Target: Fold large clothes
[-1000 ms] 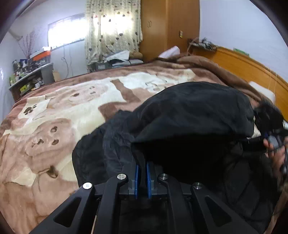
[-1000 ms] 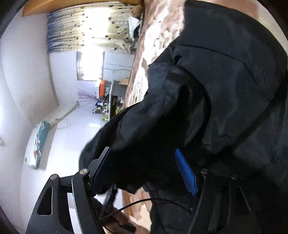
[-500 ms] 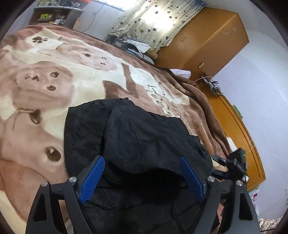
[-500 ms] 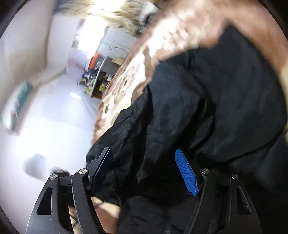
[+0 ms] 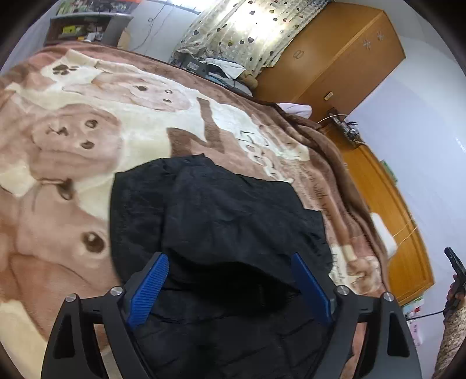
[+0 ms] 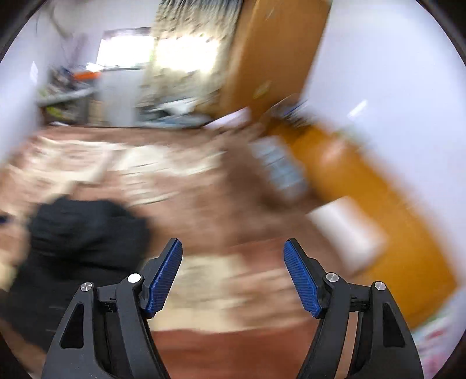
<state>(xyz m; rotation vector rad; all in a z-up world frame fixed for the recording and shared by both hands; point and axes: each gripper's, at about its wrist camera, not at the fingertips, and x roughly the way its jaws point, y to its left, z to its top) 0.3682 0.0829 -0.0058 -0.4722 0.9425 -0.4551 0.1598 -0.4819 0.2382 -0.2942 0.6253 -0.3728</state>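
Observation:
A black padded jacket [image 5: 227,210] lies in a bunched, partly folded heap on the brown and cream dog-print blanket [image 5: 87,140]. My left gripper [image 5: 228,258] hovers just above its near edge. Its jaws are opening and stand wide, with jacket fabric below and between the blue pads [image 5: 148,285] but not pressed by them. The right wrist view is motion-blurred. There my right gripper [image 6: 233,243] is open and holds nothing, high over the blanket, with the jacket [image 6: 81,233] off to its lower left.
The bed fills most of both views. An orange wooden headboard [image 5: 393,221] and a white pillow [image 5: 381,230] run along the right, a wardrobe [image 5: 329,58] stands behind, and a cluttered shelf [image 5: 87,26] is at the far left. A hand [image 5: 454,294] shows at the right edge.
My left gripper opened, let go of the jacket and rolled. My right gripper, which had jacket fabric between its fingers, pulled clear and swung up and away.

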